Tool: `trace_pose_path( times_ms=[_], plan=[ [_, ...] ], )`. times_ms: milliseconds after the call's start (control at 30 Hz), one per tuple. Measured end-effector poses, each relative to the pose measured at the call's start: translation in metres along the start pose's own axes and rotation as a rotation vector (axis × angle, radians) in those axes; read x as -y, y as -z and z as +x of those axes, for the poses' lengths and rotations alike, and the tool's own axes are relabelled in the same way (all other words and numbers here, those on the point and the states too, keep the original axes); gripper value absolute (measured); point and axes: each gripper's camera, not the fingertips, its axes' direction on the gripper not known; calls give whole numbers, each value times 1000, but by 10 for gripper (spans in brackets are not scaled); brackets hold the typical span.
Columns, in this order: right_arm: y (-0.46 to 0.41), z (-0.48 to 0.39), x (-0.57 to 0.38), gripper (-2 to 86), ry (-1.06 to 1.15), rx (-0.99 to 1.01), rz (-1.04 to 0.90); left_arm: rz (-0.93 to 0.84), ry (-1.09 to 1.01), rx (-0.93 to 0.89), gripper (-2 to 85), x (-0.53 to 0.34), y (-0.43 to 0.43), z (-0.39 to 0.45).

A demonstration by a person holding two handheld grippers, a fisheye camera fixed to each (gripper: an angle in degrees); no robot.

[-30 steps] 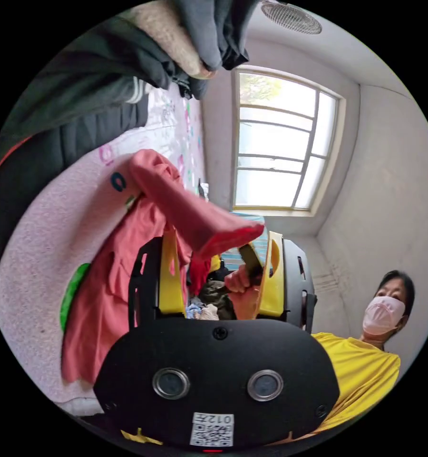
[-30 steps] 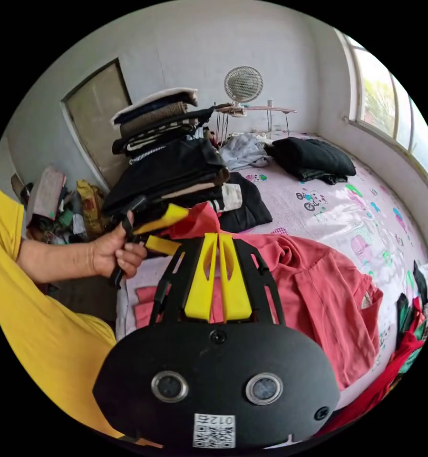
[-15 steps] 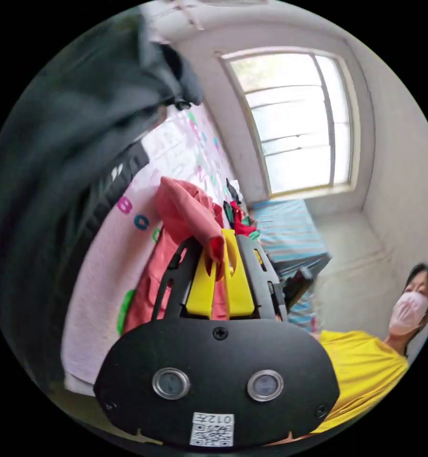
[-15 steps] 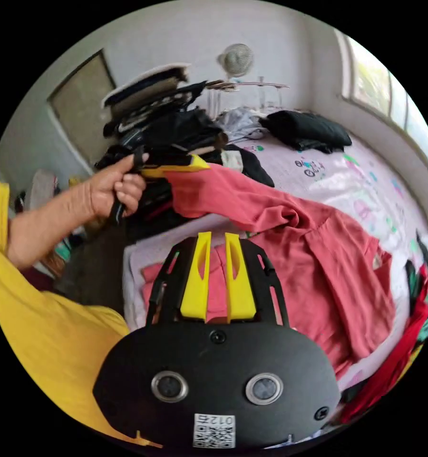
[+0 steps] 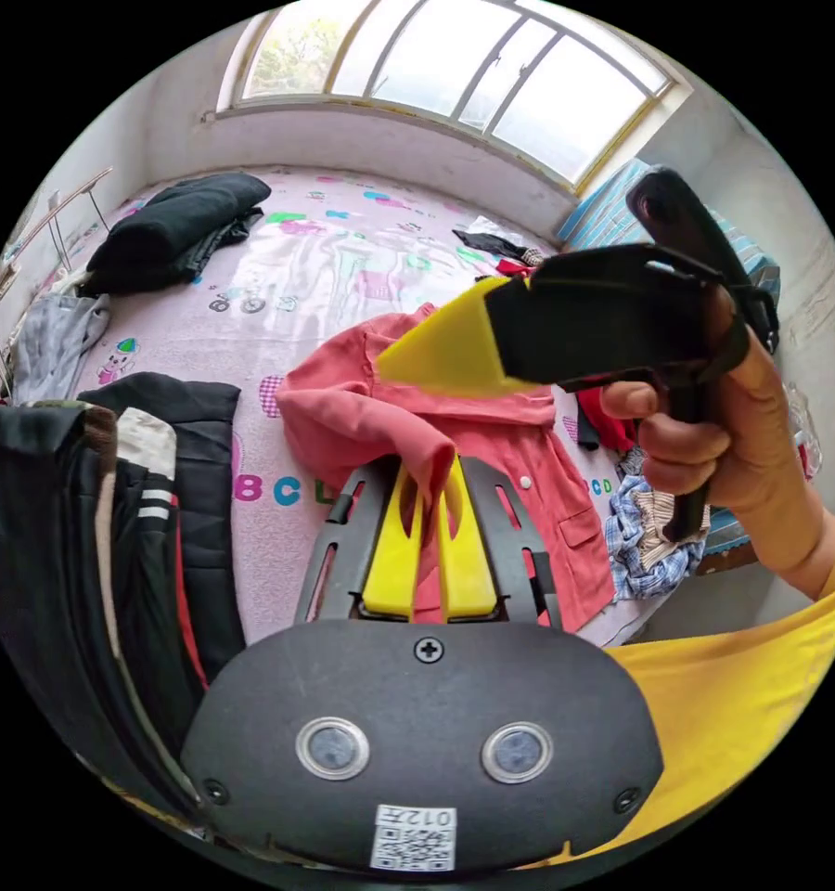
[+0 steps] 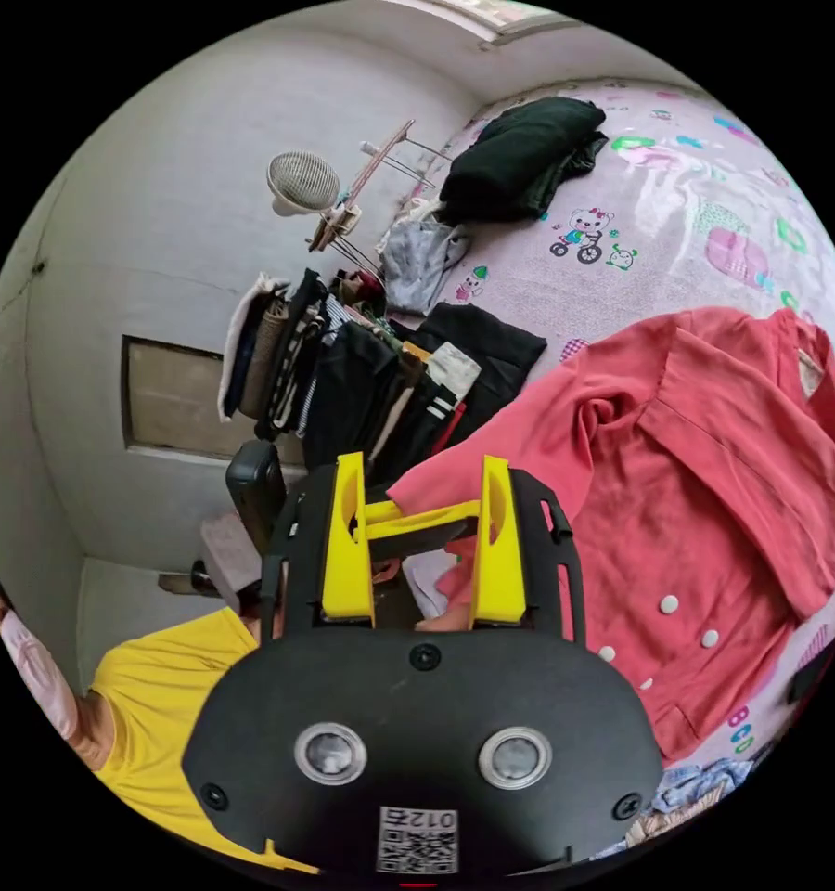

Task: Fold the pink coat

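Pink coat sleeve between left gripper jaws

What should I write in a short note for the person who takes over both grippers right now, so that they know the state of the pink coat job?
Left gripper: shut on the cuff of the pink coat, sleeve lifted.
Right gripper: open, holds nothing, hovers beside the left one above the coat.
Coat: on the bed, front side up, buttons visible, body spread but wrinkled. A stack of dark clothes lies next to it.
Done: one sleeve is picked up.
Left: probably lay this sleeve across the front, then the other sleeve, then fold the body.
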Motion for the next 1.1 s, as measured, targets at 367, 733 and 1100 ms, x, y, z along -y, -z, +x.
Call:
trace_pose_path(
  times_ms=[367, 733, 1100],
  plan=[
    [23, 37, 9, 17, -25, -241, -127, -47, 59, 41, 17, 47, -55, 64],
    [175, 60, 117, 5, -25, 216, 93, 241, 291, -159, 7, 43, -8, -6],
    [352, 225, 59, 7, -243, 42, 118, -40, 229, -263, 4, 104, -100, 16]
  ],
)
